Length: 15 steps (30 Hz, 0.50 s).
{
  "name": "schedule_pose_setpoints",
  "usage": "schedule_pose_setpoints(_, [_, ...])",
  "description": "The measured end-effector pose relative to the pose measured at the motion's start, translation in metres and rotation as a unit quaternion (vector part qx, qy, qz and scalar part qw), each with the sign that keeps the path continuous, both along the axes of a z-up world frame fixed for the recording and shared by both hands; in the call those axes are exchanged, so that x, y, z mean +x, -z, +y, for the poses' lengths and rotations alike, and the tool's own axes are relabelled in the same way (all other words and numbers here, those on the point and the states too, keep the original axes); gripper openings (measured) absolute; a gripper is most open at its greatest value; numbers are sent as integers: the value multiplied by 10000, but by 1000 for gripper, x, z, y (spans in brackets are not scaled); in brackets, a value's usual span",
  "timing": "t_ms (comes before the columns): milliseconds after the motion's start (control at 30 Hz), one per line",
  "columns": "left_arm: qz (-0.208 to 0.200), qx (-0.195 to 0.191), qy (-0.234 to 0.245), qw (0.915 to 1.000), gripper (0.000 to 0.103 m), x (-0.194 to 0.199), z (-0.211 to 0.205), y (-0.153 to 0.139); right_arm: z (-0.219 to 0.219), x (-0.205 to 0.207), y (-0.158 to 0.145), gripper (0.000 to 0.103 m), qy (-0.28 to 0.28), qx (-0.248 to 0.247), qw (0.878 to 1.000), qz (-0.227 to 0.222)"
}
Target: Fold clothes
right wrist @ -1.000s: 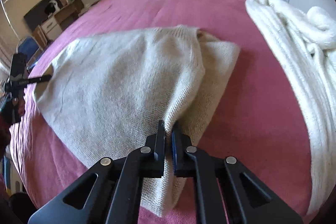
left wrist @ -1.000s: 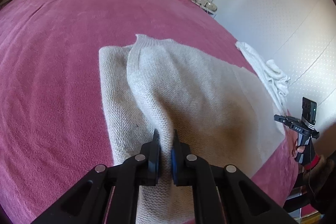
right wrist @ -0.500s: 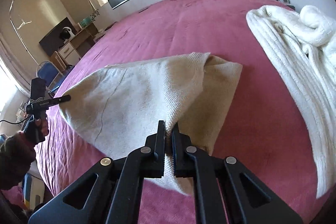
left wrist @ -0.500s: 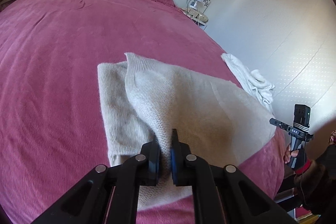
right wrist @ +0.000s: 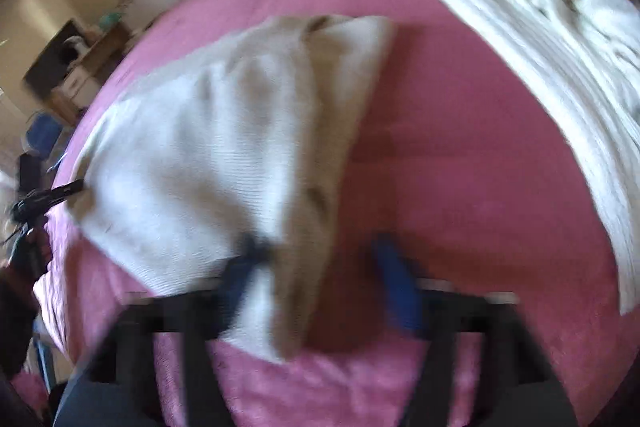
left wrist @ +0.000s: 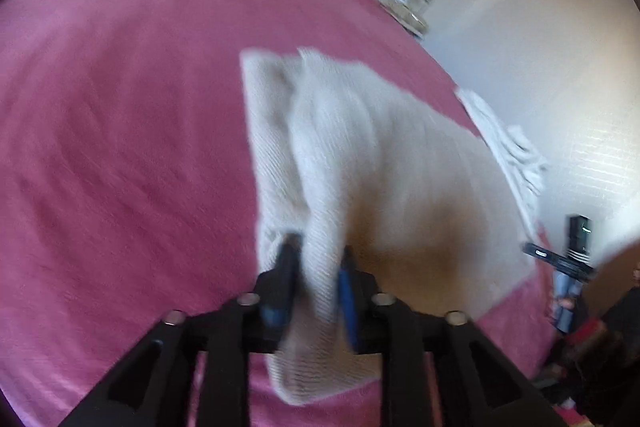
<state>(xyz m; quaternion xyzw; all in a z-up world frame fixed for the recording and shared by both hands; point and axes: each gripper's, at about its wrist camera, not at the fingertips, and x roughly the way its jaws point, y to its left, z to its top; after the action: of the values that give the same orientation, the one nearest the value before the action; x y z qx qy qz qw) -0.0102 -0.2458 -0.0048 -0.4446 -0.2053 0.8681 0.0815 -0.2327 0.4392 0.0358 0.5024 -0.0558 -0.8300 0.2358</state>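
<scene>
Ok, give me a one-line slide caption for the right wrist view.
Right tongs opening over the folded beige sweater on a pink bedspread, white knit lying alongside.

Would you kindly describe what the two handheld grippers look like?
Both are alike: the left gripper and the right gripper have black angular frames with triangular cut-outs, round silver bolts along the top, and two fingers faced with blue pads. No cables show.
</scene>
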Motion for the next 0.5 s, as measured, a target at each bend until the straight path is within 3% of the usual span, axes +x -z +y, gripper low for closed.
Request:
schedule_pose_setpoints(133, [290,-337,-726,9964,71,23,-14,-22,18,14,-25,82,497,-222,9976,428])
schedule_pose_setpoints(167, [369,-435,-951,9938,78,30,-19,-28,20,19,-32,87,526,-316,9966,546])
schedule_pose_setpoints(267, [655,-545,-1177,9894,84,46,-22,-45,12,35,-49,91,256,-814,9937,722])
schedule_pose_setpoints(400, [707,34,-403,9967,90,46,6,-45,-20,47,-47,102,-304,-1025,9923,629])
schedule_pose_setpoints(500, [204,1,-70,9998,90,30,33,-18,-42,51,-30,103,-555,-835,9939,454])
